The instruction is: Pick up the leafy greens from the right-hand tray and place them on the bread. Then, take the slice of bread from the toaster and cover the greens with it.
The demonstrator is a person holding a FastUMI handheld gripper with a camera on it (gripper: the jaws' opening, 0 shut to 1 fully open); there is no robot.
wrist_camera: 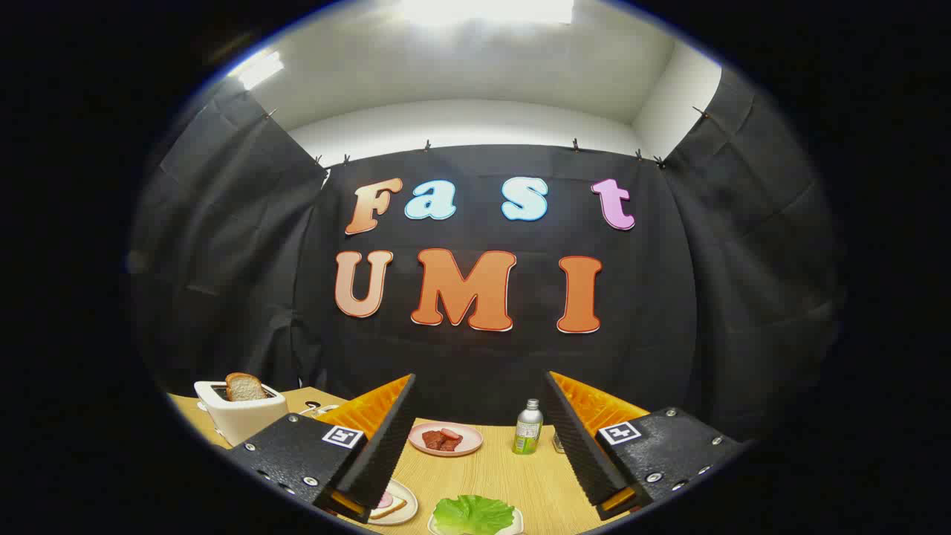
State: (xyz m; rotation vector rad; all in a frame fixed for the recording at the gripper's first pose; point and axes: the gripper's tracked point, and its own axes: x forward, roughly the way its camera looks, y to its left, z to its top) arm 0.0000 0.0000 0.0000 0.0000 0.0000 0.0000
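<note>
nearest us lie the leafy greens (474, 514), sitting on their tray (513, 529) just below and between the fingers, untouched as far as we can see. our gripper (479, 453) hangs above the wooden table (505, 475) with its fingers spread wide and nothing between them.

just past the tip of the left finger, a plate (401, 511) carries the open bread slice (388, 507) with something pink on top; the finger hides part of it. no greens are on it. over by the left finger, the toaster (239, 410) stands with the second slice of bread (245, 387) poking up out of its slot, so that slice has not been taken either.

beyond the fingers we see a pink plate of reddish meat (444, 438) and a small bottle (527, 427), neither part of our job.

we judge the task barely begun: both halves are left, greens onto the bread first, then the toaster slice laid over them.
</note>
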